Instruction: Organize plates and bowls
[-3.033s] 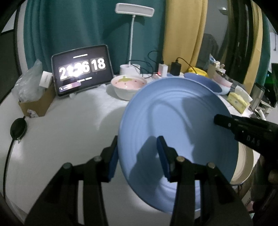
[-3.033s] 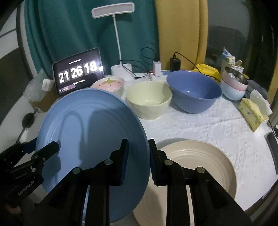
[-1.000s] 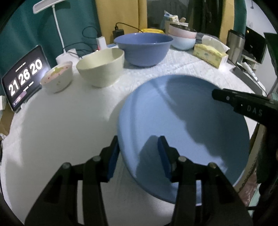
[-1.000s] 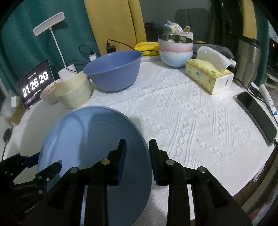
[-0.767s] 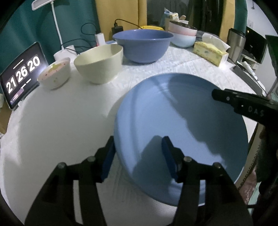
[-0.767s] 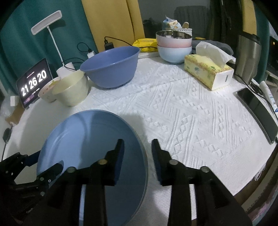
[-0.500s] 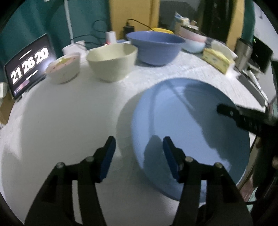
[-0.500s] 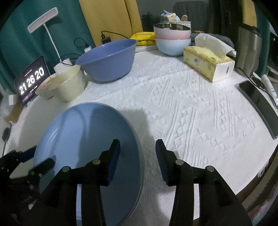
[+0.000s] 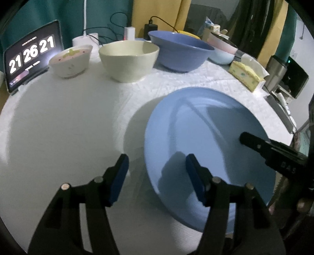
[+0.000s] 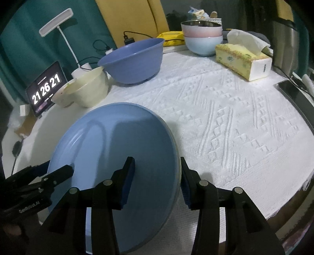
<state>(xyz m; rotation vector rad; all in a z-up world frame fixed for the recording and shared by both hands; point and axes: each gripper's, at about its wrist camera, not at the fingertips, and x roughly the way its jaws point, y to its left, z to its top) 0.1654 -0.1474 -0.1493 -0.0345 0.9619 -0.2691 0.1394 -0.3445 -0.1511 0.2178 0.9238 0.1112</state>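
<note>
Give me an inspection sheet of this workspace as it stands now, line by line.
Surface: round table under a white textured cloth.
Job's things: blue plate near the front edge, a cream rim just showing beneath it; strawberry bowl, cream bowl and big blue bowl in a row behind.
Clutter: tissue box, stacked pink and pale-blue bowls, phone, tablet clock, desk lamp.
Grippers: left tool and right tool both open, each straddling the plate's rim.
Cables: charger leads behind the bowls.
Surroundings: teal and yellow curtains.
</note>
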